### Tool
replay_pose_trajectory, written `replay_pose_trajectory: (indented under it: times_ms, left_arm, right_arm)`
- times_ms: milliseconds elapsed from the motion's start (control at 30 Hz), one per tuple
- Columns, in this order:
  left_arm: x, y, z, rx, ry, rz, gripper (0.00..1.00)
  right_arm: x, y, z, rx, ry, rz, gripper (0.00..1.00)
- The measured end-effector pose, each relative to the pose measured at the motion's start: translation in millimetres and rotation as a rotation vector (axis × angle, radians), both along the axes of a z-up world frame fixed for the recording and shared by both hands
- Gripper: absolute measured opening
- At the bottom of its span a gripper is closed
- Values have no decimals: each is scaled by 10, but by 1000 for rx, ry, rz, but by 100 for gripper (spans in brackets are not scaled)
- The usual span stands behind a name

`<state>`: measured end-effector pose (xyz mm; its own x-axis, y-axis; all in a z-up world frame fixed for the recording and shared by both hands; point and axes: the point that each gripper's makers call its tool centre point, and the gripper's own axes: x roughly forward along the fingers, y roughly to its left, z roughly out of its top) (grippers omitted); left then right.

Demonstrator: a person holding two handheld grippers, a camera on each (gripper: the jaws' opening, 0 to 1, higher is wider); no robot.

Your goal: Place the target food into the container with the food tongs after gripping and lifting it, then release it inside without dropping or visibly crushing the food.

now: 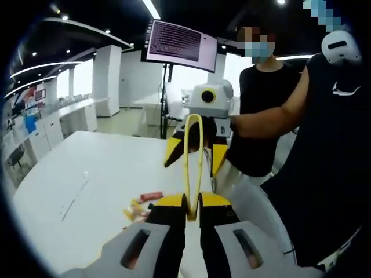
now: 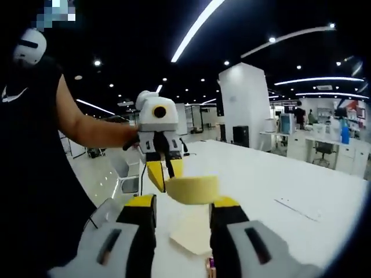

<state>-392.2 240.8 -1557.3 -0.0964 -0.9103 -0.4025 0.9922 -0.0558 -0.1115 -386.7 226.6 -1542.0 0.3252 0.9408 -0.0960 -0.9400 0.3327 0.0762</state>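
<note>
On the white table (image 1: pixel 87 168), at the left of the left gripper view, lie a few small yellow food pieces (image 1: pixel 136 209) and a reddish piece (image 1: pixel 152 197), loose on the bare top just beside the near jaw. What kind of food they are is too small to tell.

Right of them, the left gripper (image 1: pixel 192 202) has its yellow-tipped jaws almost closed, clamping the yellow tongs (image 1: pixel 186 168) at the end where the two arms meet. The tongs stand up the picture, long axis along the jaws, arms bowing apart into a narrow loop whose rounded bend points away from the camera.

That bend sits between the jaws of the right gripper (image 1: pixel 196 153), which faces this way with a hand behind it. A monitor (image 1: pixel 179 43) hangs above, and a person in black (image 1: pixel 261 116) stands at the right.

In the right gripper view, the left gripper (image 2: pixel 165 174) comes in from the left, held up over the table edge, with its yellow jaws at the tongs (image 2: pixel 194 189). These show here as a broad curved yellow band. The right gripper (image 2: pixel 184 204) has its jaws wide apart, one on each side of that band. Whether they press on it cannot be told. Below the band a pale flat sheet (image 2: pixel 194 234) lies on the table.
</note>
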Motion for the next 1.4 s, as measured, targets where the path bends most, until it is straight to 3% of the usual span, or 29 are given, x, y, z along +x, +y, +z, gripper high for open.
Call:
replay_pose_trajectory:
  times_ms: [133,600,700,767,867,933,1133,1300,1400]
  left_arm:
    - [-43,5,49,-14,10,-12,3]
    - [-178,-57,53,5,70,-40,3]
    - [-191,-78,76,5,58,-45,3]
    - [-151,-110,136,-20,-3,-48,8]
    - [-134,-109,226,-61,-6,-37,14]
    - [-61,-101,235,-69,-52,-17,17]
    - [-45,-70,128,-62,-3,9,23]
    - [-29,-41,122,-90,31,45,20]
    - [-83,-38,105,-77,42,30,11]
  right_arm:
    - [-62,69,13,0,4,41,24]
    - [-187,149,31,75,49,83,17]
    - [-199,116,66,105,57,80,16]
    - [-174,77,115,141,77,72,16]
    - [-148,47,192,164,82,69,17]
    - [-116,55,212,144,64,48,18]
    - [-69,60,206,154,77,49,19]
    - [-82,85,198,175,88,47,19]
    - [-107,99,183,175,90,56,17]
